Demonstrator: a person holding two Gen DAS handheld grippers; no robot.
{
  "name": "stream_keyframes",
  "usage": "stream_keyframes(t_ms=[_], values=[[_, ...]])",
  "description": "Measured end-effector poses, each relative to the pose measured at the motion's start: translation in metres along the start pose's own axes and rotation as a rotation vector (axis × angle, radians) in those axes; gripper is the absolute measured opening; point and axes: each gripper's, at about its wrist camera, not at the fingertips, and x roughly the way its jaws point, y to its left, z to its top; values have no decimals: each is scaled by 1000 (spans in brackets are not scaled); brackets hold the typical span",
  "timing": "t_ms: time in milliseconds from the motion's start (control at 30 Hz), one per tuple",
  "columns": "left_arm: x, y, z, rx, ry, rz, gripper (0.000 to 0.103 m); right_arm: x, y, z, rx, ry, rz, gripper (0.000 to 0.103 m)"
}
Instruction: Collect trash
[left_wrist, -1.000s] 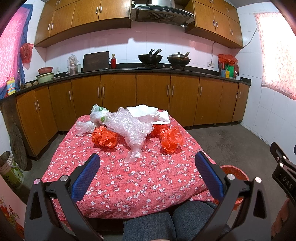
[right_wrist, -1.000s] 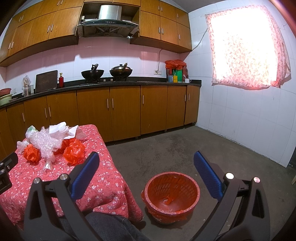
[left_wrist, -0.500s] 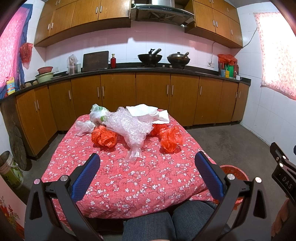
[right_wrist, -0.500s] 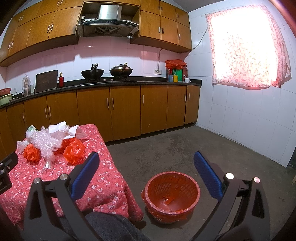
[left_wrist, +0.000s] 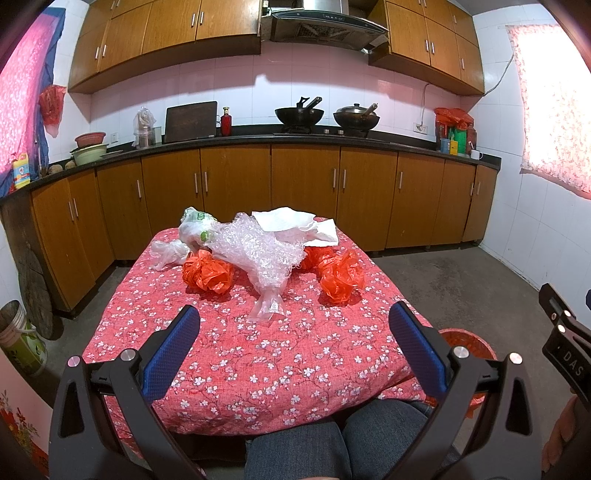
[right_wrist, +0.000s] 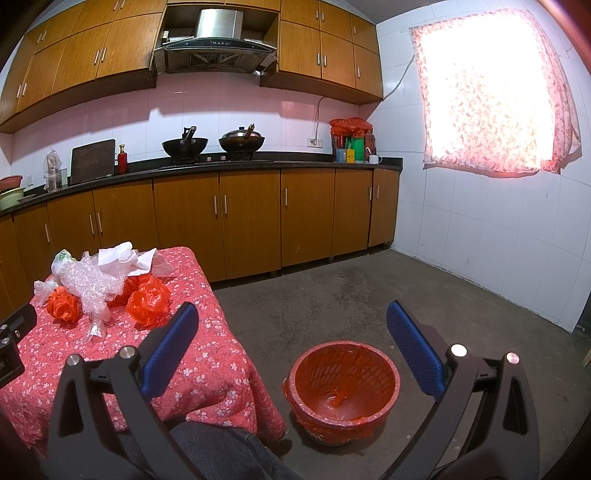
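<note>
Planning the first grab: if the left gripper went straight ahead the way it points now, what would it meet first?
Probably the clear bubble wrap lying mid-table, its twisted tail nearest; the left gripper is open and centred on it. Depth is uncertain.

White letters "DAS" stand on the black right gripper body, at four o'clock; nothing else reads.

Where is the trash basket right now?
The red trash basket stands on the floor beside the table's right edge, low-centre in the right wrist view; the left wrist view shows only its rim.
</note>
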Motion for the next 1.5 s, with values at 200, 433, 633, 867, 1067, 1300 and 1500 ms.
stream_keyframes(t_ms=[200, 433, 633, 867, 1067, 1300, 1500], values=[[-1, 0, 0, -2, 0, 0, 101, 0, 0, 0, 0, 1, 0, 99], [-1, 0, -1, -1, 1, 0, 101, 0, 2, 0, 1, 3, 0, 99], [-1, 0, -1, -1, 2, 3, 101, 1, 3, 0, 1, 5, 0, 99], [10, 7, -6, -6, 29, 26, 101, 18, 15, -4, -3, 32, 47, 99], [34, 26, -6, -42, 92, 64, 101, 47, 26, 10, 4, 71, 137, 99], [74, 67, 5, -71, 115, 168, 93, 98, 81, 35, -52, 80, 260, 87], [111, 102, 20, -71, 71, 236, 93, 156, 139, 44, -108, 115, 327, 85]])
